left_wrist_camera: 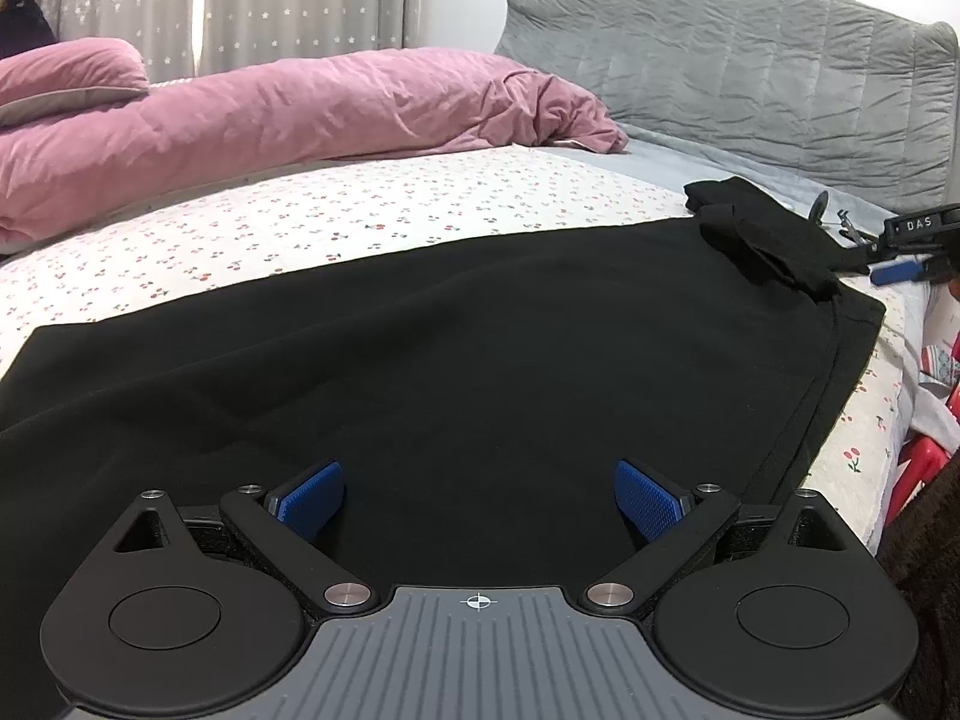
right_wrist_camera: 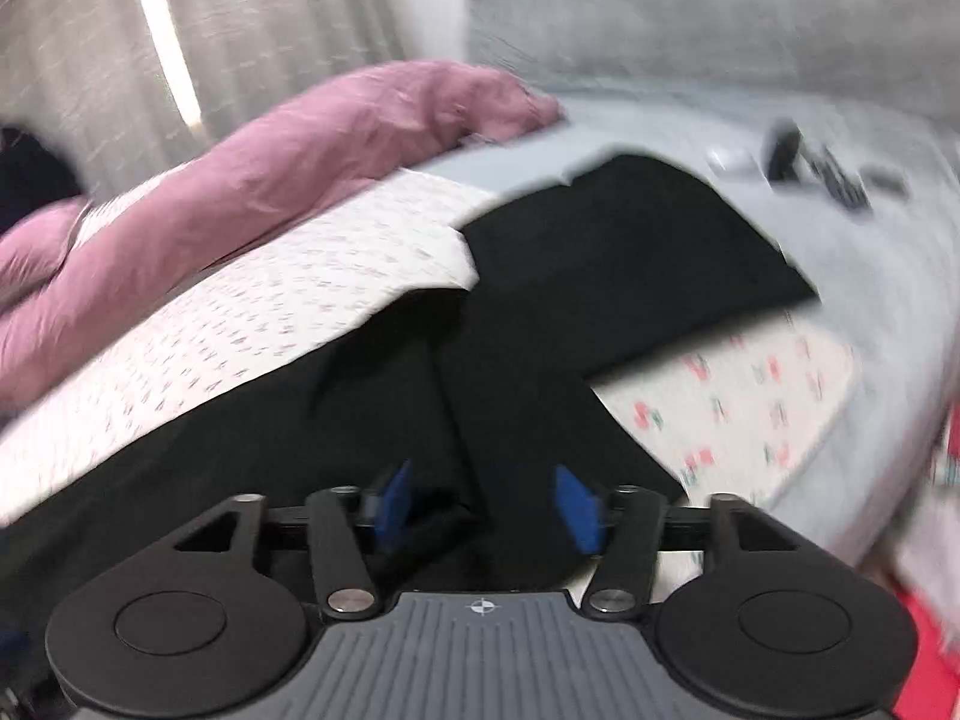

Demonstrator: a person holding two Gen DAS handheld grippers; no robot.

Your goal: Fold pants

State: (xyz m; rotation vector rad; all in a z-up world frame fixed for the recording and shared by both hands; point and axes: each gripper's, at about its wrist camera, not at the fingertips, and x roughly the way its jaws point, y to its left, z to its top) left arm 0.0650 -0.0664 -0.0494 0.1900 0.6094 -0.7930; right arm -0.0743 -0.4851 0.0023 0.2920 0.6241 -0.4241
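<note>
**Black pants on bed, two grippers over them**

Pants (left_wrist_camera: 456, 360): spread on cherry-print sheet (left_wrist_camera: 360, 210).
Left gripper (left_wrist_camera: 480, 501): angled down over the cloth, jaws wide, nothing between them.
Right gripper (right_wrist_camera: 487, 507): angled down, jaws parted, pads clear of the fabric; marked "DAS" in left view.
Right view motion-blurred; small items by the headboard (left_wrist_camera: 750, 72) unreadable.

Right tool (right_wrist_camera: 486, 507), blue pads parted, above black fabric pants (right_wrist_camera: 600, 264) spread on a bed with cherry-print white sheet (right_wrist_camera: 270, 324). Pink rumpled duvet (right_wrist_camera: 300, 144) lies behind; view motion-blurred.
</note>
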